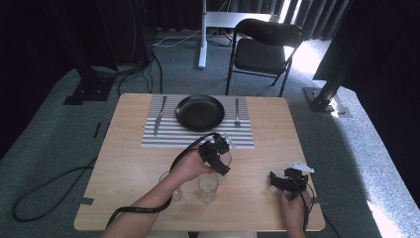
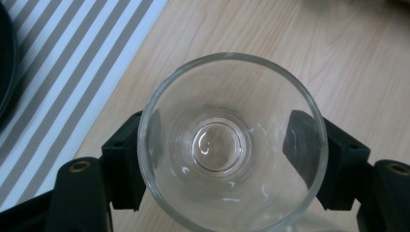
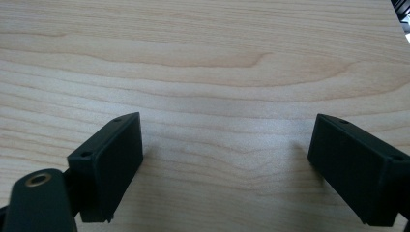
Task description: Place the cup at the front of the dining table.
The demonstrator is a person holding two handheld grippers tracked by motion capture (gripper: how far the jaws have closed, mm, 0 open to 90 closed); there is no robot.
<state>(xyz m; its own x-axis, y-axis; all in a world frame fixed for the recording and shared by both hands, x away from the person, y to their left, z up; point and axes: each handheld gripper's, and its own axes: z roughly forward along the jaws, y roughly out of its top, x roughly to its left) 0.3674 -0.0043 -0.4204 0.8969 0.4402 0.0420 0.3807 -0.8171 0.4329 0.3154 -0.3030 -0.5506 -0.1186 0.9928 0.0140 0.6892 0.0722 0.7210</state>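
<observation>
Glass is the whole worry for us right now: the clear tumbler (image 2: 232, 140) sits between the jaws of our left gripper (image 1: 216, 159), one black pad on each side of its wall, and from the left gripper view we honestly can't tell whether the pads are already pressing or just straddling it. In the high view the tumbler (image 1: 208, 187) stands upright on the wooden table (image 1: 257, 129), near the front edge and well short of the striped placemat (image 1: 163, 136), with a second glass (image 1: 168, 183) just beside it on the left. That neighbour is risk number one, we reckon: if we swing or drag the tumbler sideways it could clip that glass and knock it over. Risk two is grip: smooth, slightly flared glass and flat pads, so a light squeeze may let it slide down or tilt as we lift, while a lopsided squeeze could tip it off toward the table edge. Risk three is the route to the placemat, where the black plate (image 1: 199, 112), the knife (image 1: 159, 116) and the fork (image 1: 236, 113) sit; coming in low could bump the plate rim. Our right gripper (image 1: 282, 181) rests to the right of the tumbler, well apart from it, jaws spread wide over bare wood, holding nothing, so no help steadying anything.
</observation>
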